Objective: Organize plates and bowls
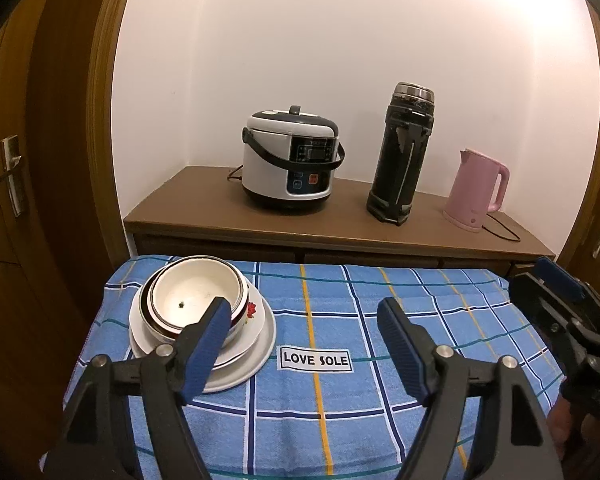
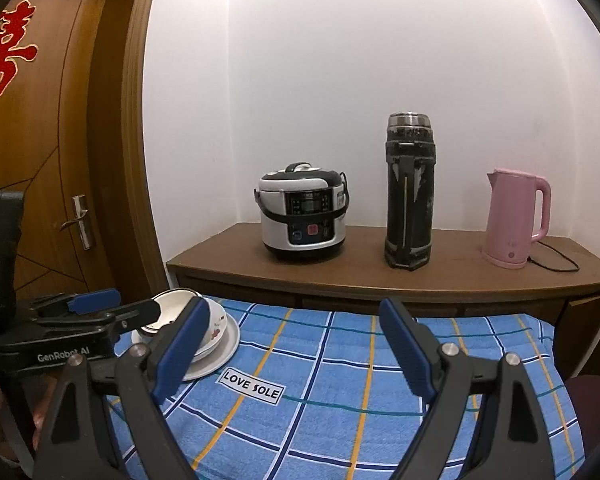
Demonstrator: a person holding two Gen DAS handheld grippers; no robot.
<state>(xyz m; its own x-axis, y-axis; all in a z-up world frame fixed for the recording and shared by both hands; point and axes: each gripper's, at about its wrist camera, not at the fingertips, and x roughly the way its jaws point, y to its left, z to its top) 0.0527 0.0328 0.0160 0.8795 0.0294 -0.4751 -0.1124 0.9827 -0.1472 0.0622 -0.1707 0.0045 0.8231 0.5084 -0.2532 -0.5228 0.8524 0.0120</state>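
Observation:
A stack of dishes stands at the far left of the blue checked cloth: white plates at the bottom, a flowered bowl, and a cream bowl with a dark rim on top. The stack also shows in the right wrist view. My left gripper is open and empty, its left finger just in front of the stack. My right gripper is open and empty over the cloth's middle; it shows in the left wrist view at the right edge.
A wooden sideboard behind the table carries a rice cooker, a tall black flask and a pink kettle with a cord. Wooden doors stand at left and right.

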